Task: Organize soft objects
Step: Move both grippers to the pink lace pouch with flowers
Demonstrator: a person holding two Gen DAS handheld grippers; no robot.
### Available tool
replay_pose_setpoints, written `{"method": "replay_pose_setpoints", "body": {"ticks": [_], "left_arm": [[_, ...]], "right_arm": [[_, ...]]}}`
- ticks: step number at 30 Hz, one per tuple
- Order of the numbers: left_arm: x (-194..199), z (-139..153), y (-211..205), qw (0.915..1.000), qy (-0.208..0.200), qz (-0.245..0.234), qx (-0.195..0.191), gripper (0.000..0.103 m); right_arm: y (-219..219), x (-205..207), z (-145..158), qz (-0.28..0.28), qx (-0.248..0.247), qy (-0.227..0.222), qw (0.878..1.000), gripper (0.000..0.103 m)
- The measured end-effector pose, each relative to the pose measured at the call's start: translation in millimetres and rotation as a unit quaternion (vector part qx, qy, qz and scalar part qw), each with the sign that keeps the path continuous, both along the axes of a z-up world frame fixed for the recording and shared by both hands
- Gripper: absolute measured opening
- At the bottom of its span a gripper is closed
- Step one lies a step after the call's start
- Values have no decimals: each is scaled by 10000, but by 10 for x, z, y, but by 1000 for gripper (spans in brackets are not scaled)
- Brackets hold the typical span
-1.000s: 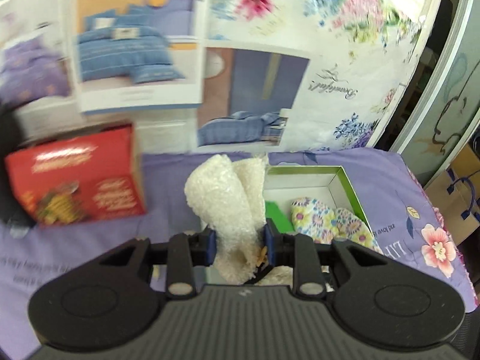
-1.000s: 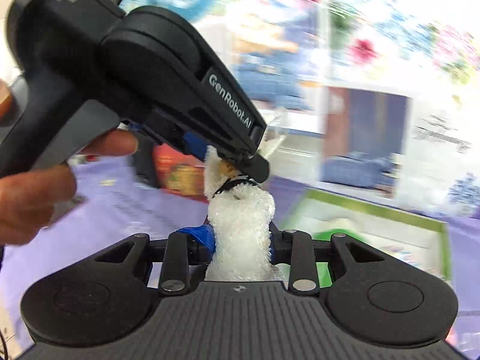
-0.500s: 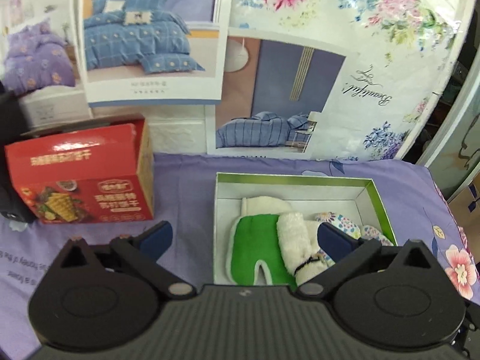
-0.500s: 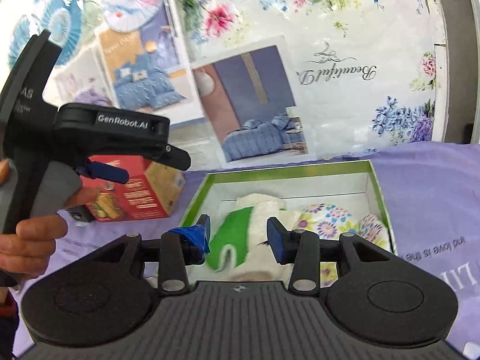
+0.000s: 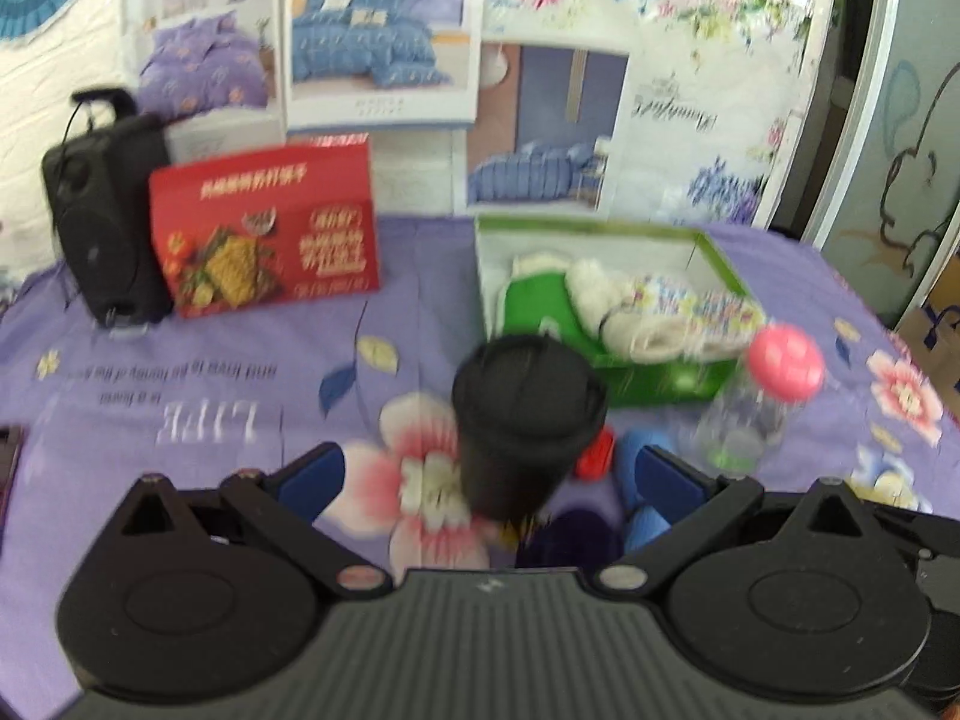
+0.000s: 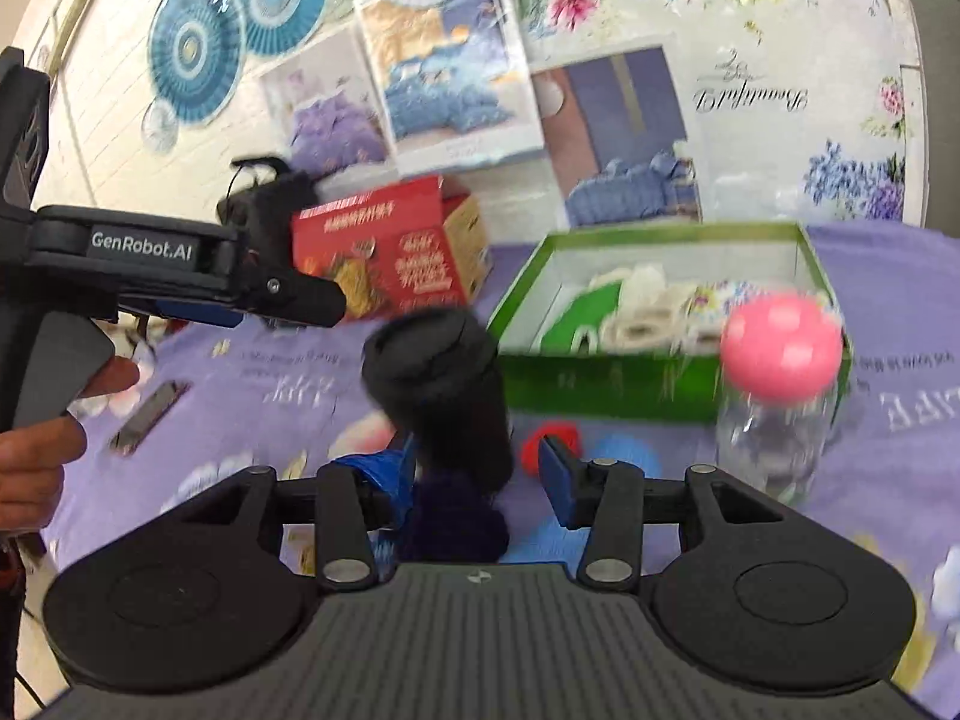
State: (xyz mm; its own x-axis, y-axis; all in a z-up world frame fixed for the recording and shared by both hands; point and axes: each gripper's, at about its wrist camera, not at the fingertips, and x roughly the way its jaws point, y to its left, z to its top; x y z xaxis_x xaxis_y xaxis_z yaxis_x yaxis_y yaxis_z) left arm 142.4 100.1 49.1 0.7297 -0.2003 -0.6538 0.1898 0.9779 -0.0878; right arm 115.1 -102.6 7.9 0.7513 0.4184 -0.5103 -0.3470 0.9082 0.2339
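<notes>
The green box holds a green cloth, a white fluffy roll and a floral cloth. My left gripper stands wide open in front of a black lidded cup, gripping nothing. In the right wrist view the left gripper shows from the side at the left. My right gripper is opening; a dark purple fuzzy thing lies low between its fingers, and the pads do not press it. Both views are blurred.
A clear jar with a pink lid stands before the box. A small red thing and a blue one lie by the black cup. A red carton, a black speaker and a phone sit to the left.
The white fluffy roll left both grippers and now lies in the box. Both grippers opened and drew back from the box, so the cup and jar came into view.
</notes>
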Motion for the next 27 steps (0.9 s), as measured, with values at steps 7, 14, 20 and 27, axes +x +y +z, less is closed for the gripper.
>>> {"method": "replay_pose_setpoints", "body": {"ticks": [7, 14, 20, 27], "left_arm": [[-364, -480, 158, 9973, 535, 432, -258, 103], [-545, -417, 445, 9942, 418, 928, -345, 103], [-597, -407, 521, 9933, 405, 1027, -353, 103], [-616, -472, 498, 9927, 538, 1002, -390, 103]], "right_arm": [[142, -211, -379, 458, 54, 471, 9978, 31], [354, 58, -595, 703, -143, 592, 9957, 32], [159, 149, -703, 438, 673, 1079, 9909, 34], [49, 214, -776, 129, 1271, 1638, 9782, 39]]}}
